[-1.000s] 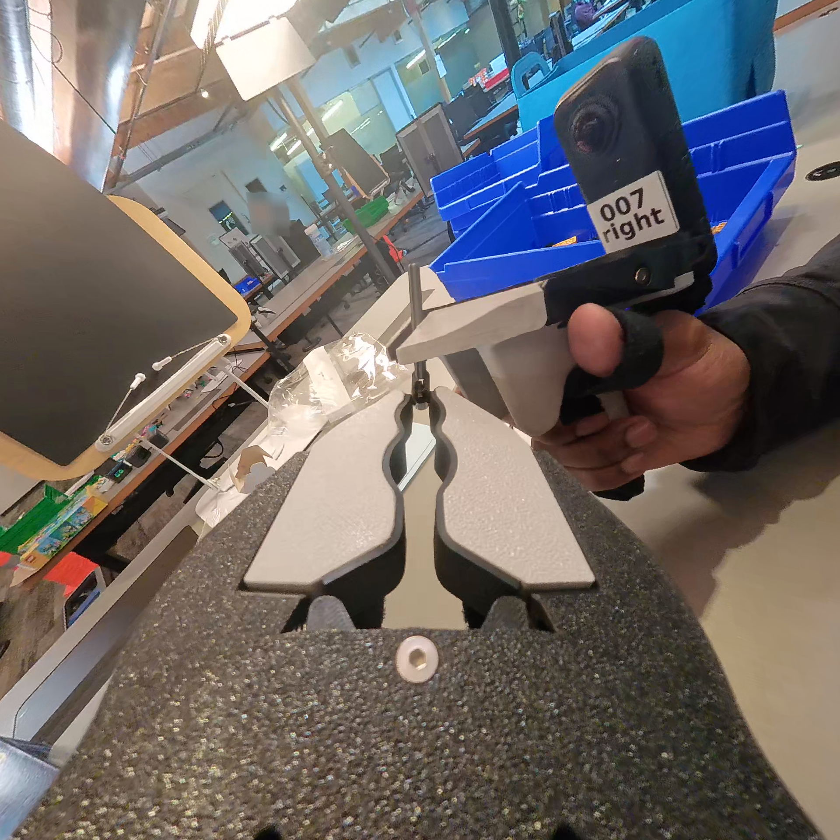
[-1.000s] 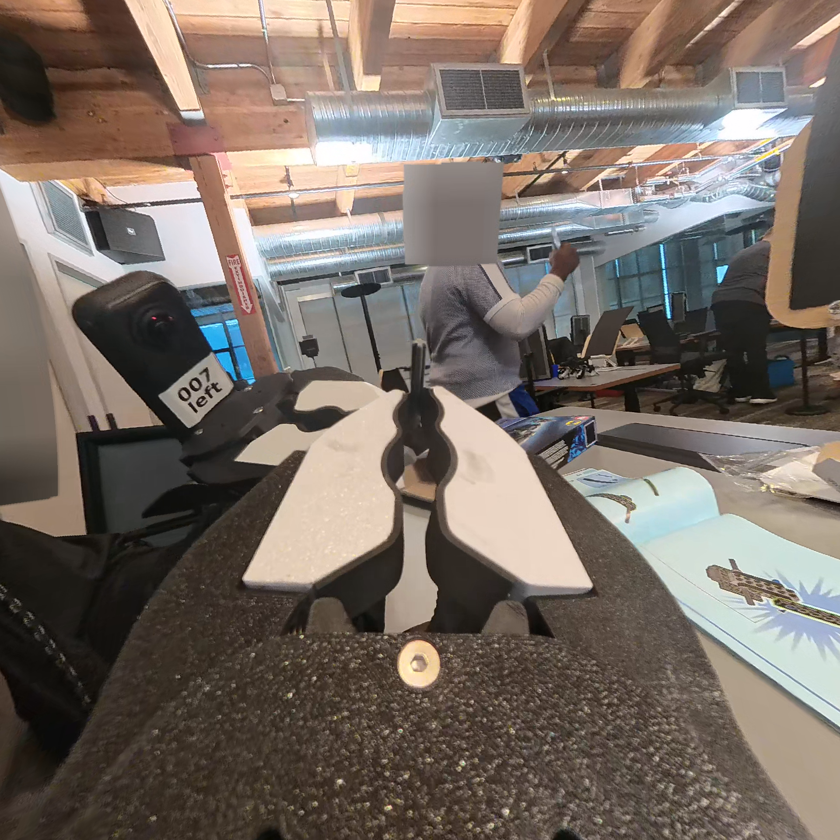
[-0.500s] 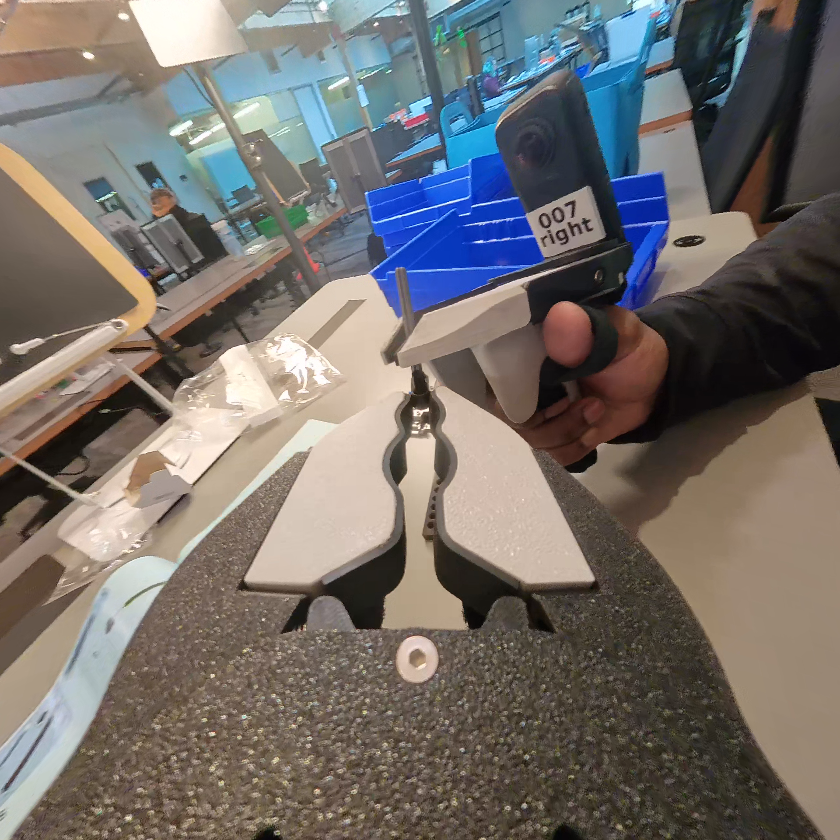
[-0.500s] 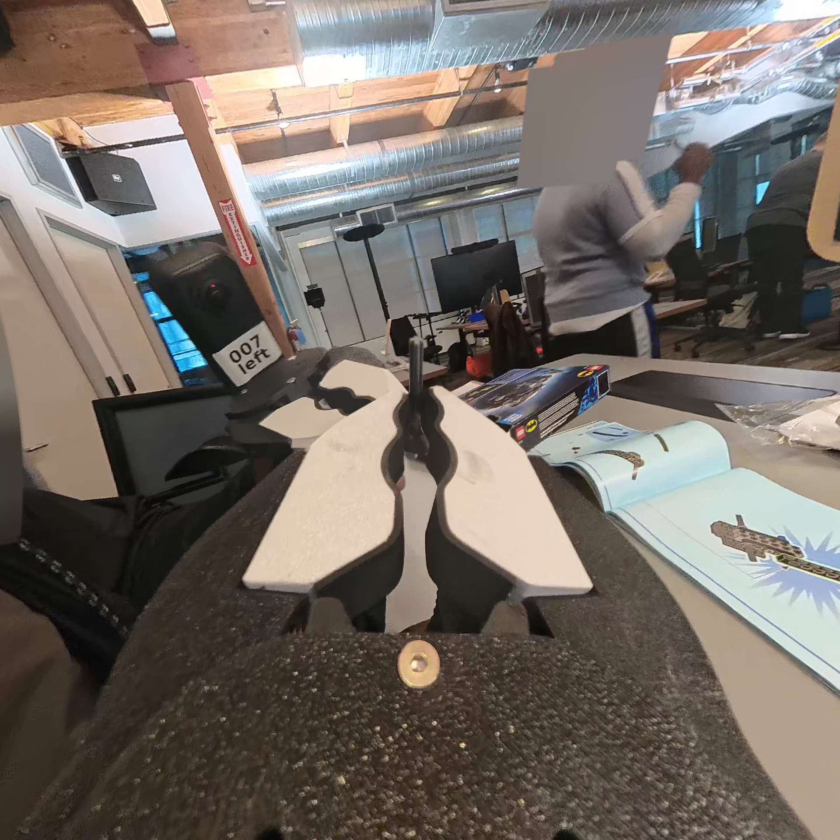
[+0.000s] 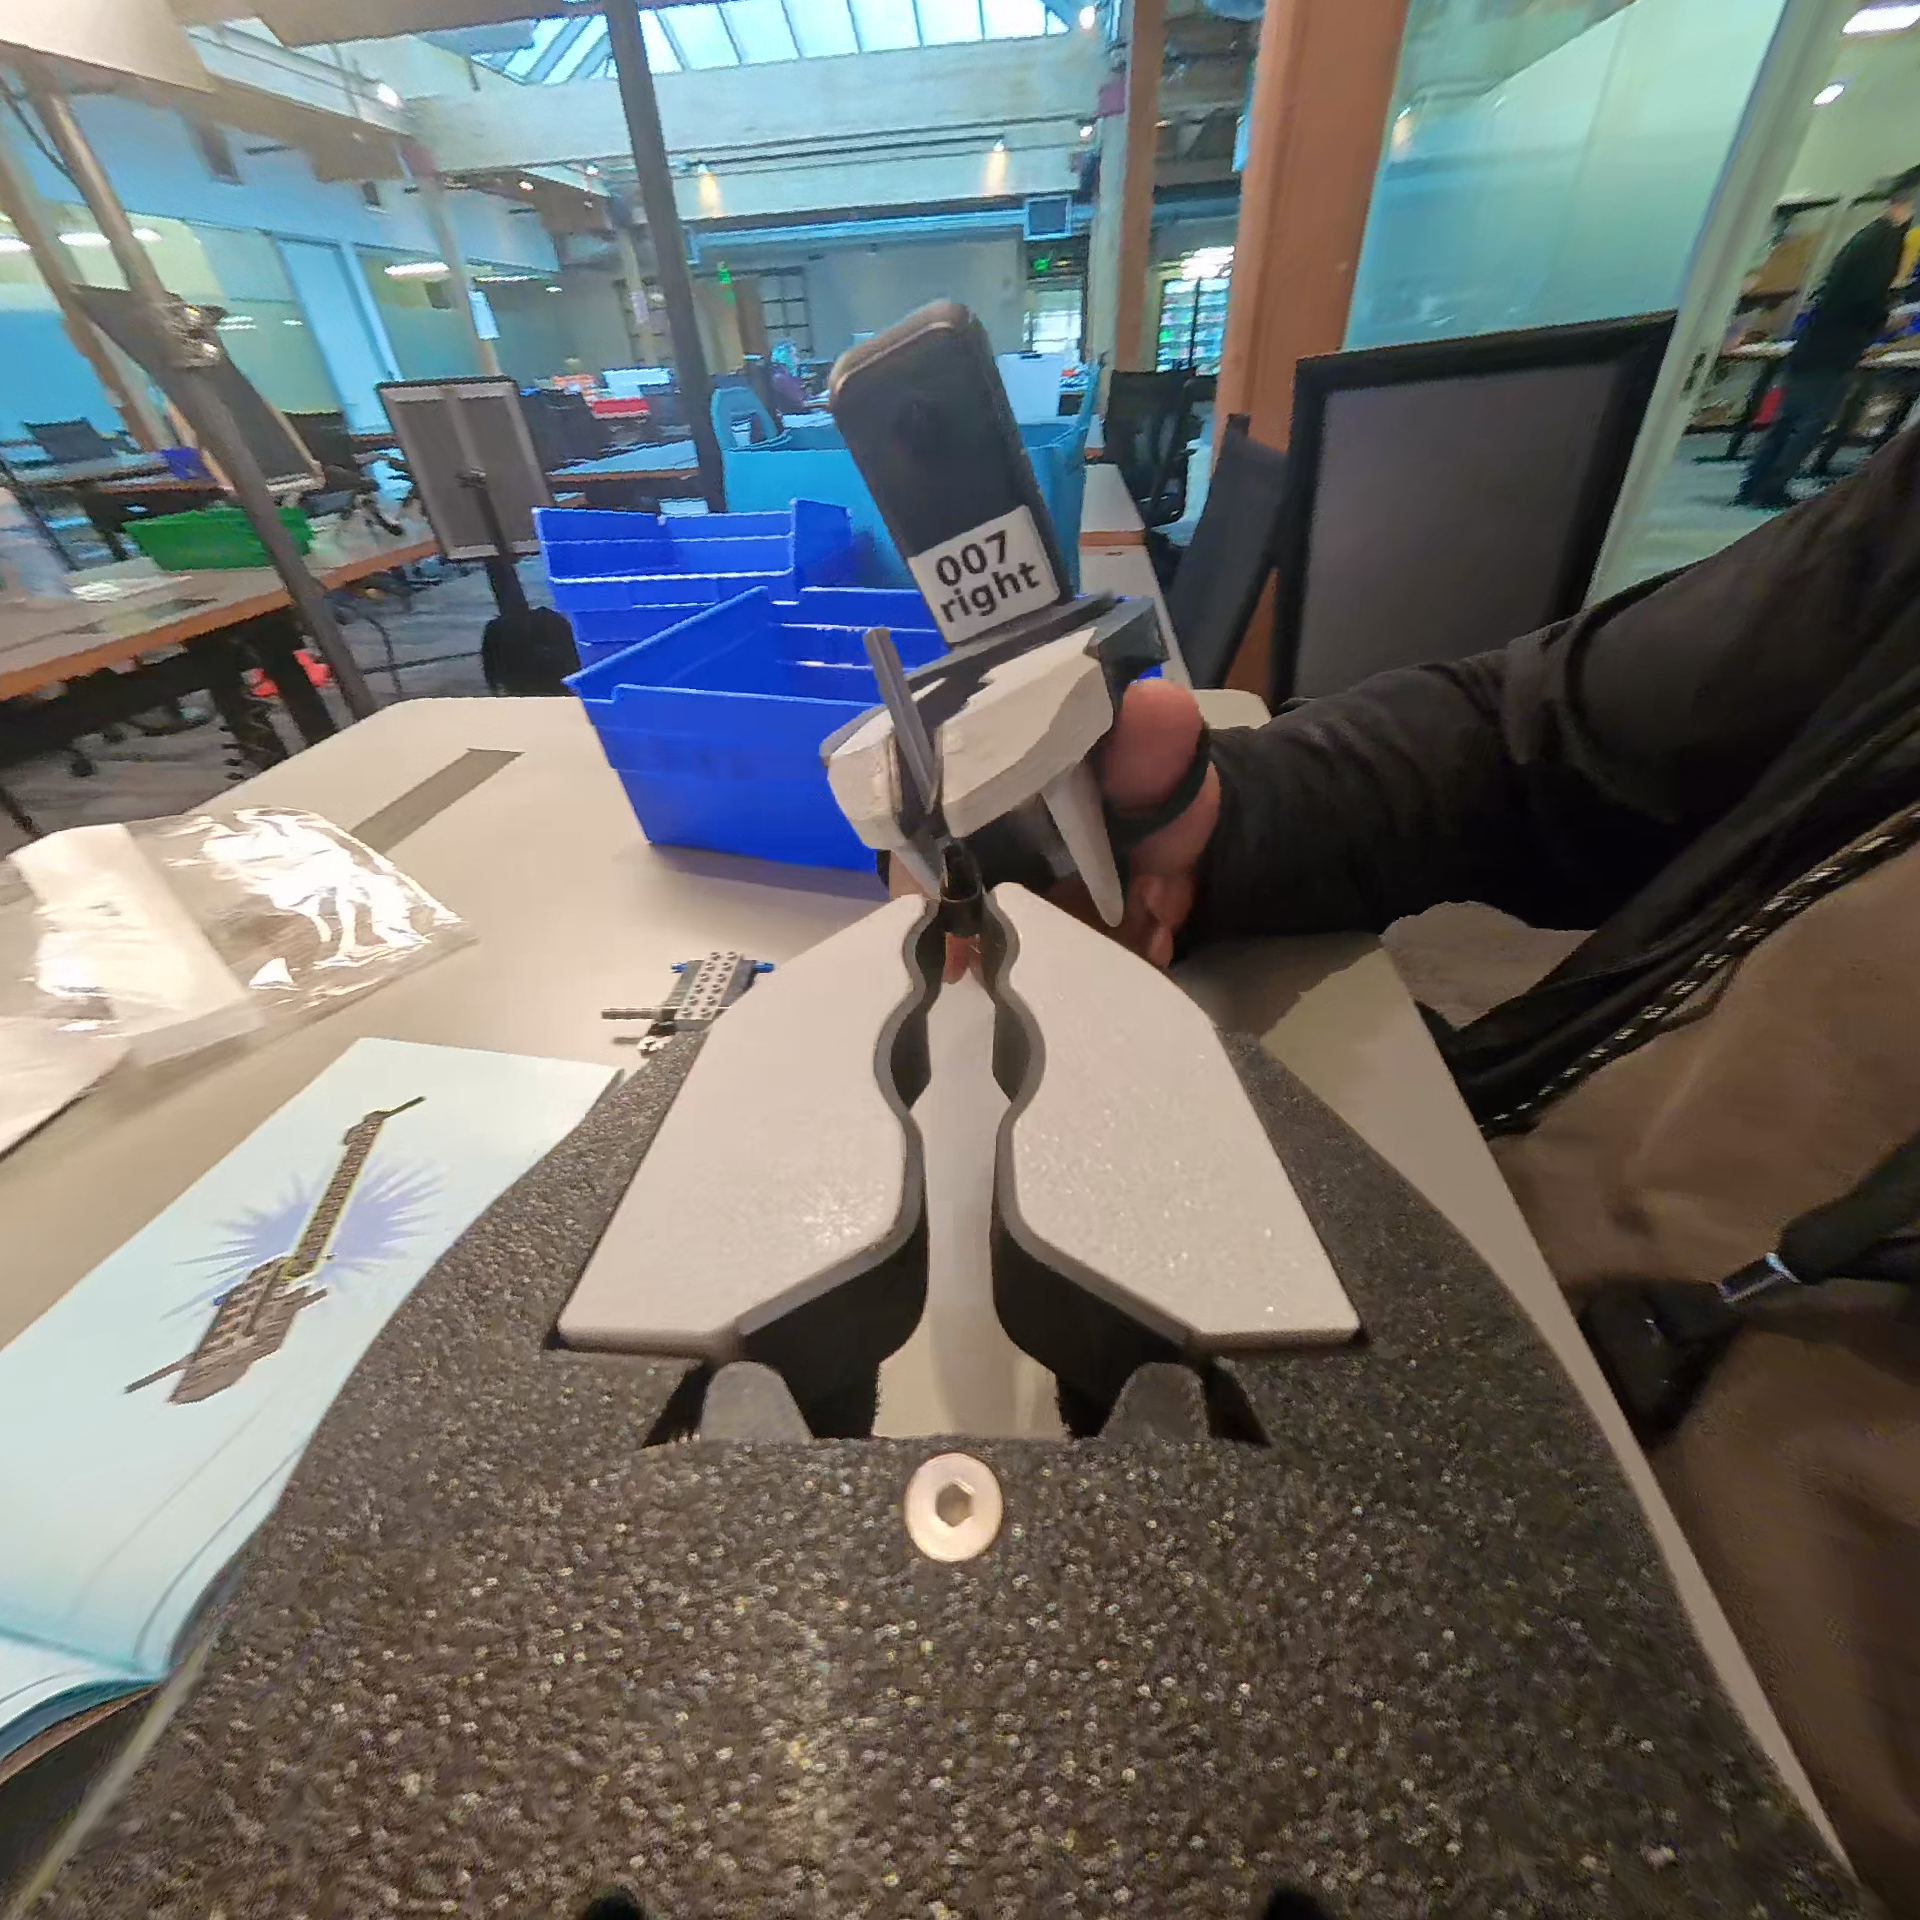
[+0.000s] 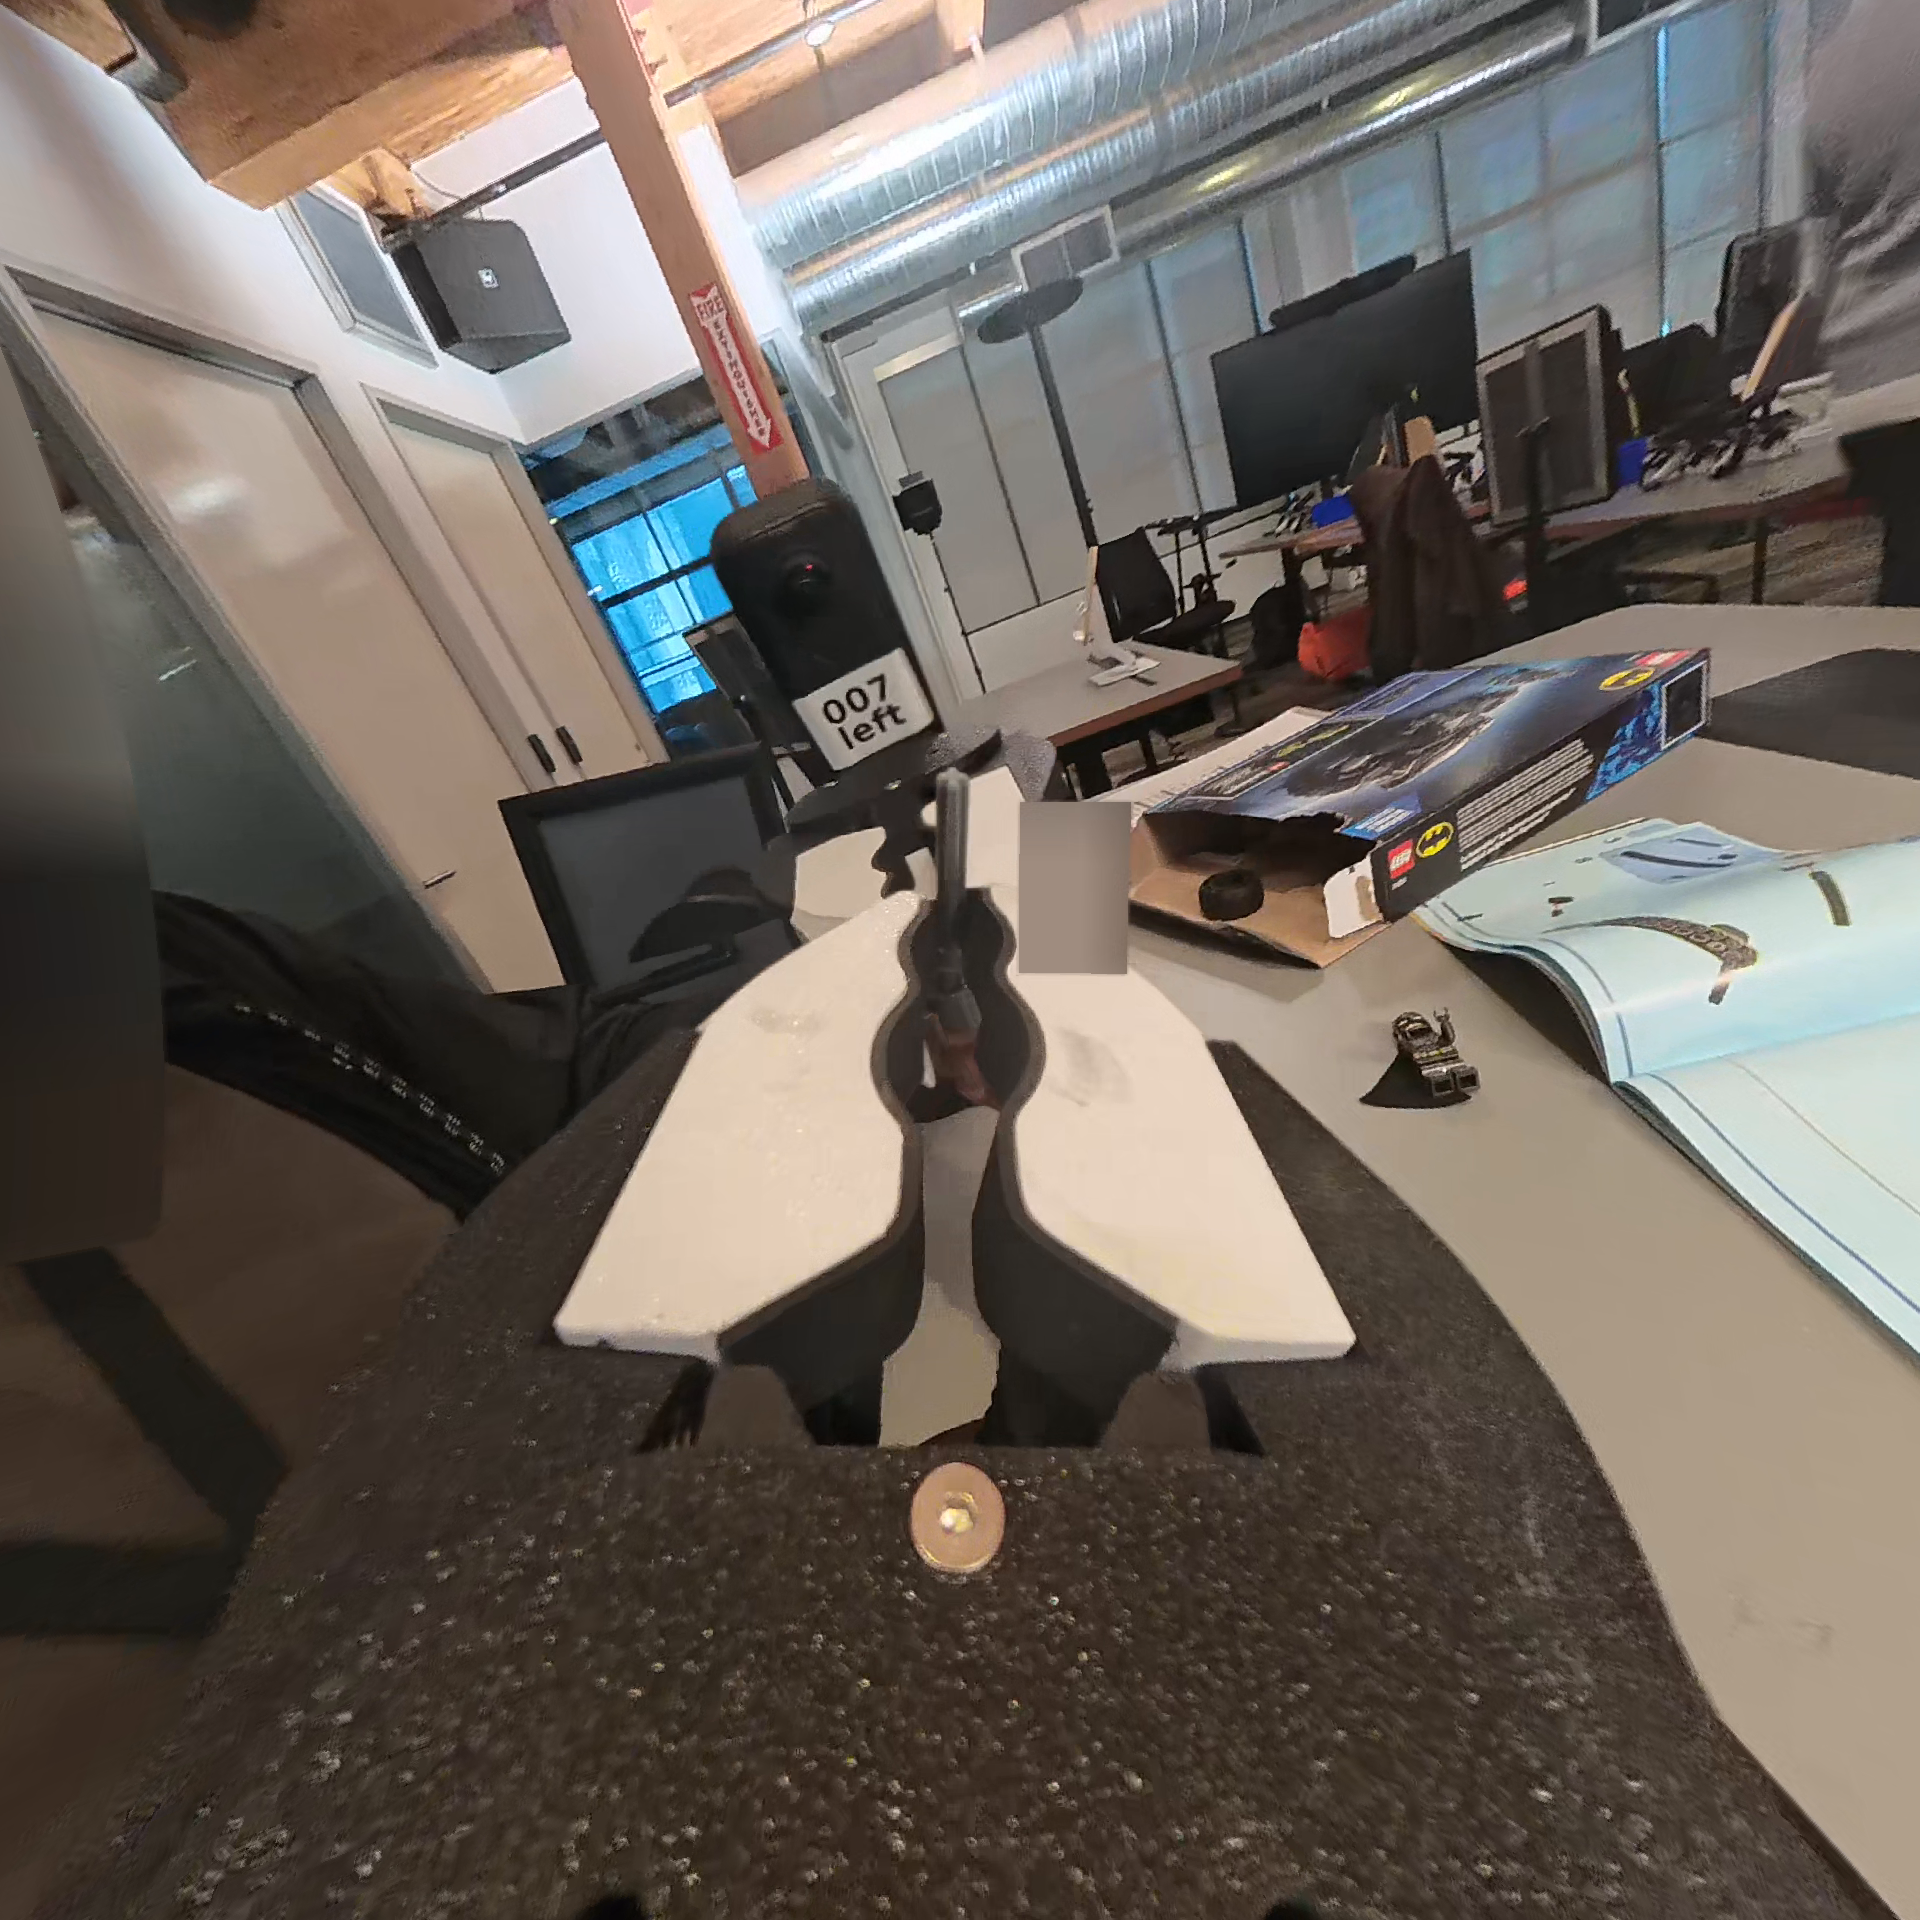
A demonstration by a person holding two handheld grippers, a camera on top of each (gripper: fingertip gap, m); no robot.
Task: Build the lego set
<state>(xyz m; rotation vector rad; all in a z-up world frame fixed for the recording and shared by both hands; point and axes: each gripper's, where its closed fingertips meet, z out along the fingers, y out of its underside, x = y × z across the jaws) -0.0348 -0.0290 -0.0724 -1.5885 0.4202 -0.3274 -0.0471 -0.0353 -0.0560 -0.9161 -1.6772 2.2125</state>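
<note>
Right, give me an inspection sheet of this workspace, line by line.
Surface: grey table, mostly bare near the grippers.
Job's things: thin dark grey rod; small black piece at its lower end; grey studded brick assembly on the table.
Clutter: blue bins; clear plastic bags; open instruction booklet; torn-open toy box; black minifigure.
Grippers: right gripper shut on the rod; left gripper shut on the black piece.
Cables: nothing seen.
Surroundings: open office with desks, monitors, ceiling ducts.
</note>
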